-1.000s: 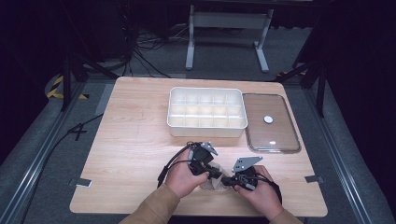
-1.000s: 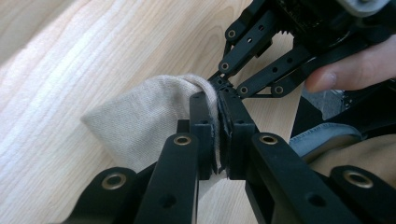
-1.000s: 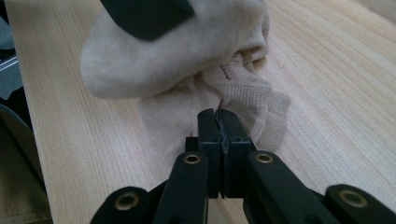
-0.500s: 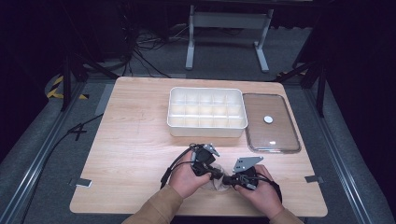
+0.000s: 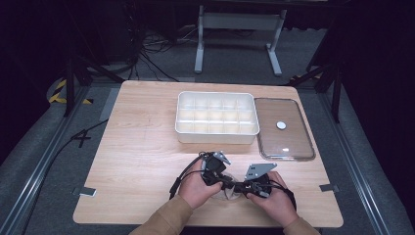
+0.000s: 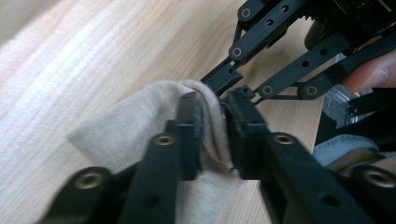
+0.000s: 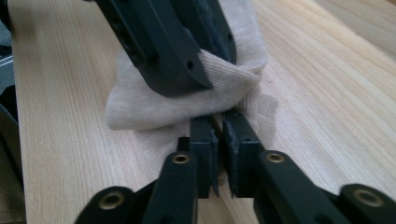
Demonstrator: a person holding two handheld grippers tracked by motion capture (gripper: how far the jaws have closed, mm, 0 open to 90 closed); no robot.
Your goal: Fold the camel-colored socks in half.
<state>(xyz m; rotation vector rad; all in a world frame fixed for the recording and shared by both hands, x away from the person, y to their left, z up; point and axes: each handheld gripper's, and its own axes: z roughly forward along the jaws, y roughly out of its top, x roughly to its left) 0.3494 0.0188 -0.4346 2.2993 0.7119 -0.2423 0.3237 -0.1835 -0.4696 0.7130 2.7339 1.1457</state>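
Left gripper (image 6: 212,126) jaws narrow, clamped on a raised fold of a beige knit cloth (image 6: 121,135). Right gripper (image 7: 218,140) jaws nearly closed, pinching the same cloth's edge; the two tips almost touch. Cloth sits bunched on the wooden table (image 5: 147,161) near its front edge, between both hands. Likely step: two-handed fold or spread. Next move probably calls for pulling apart without slipping. White divided tray (image 5: 217,117) and clear lid (image 5: 284,129) lie well behind.

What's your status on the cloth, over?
Left gripper shut on beige cloth. Right gripper shut on it too. Divided tray beyond, nothing blocking.
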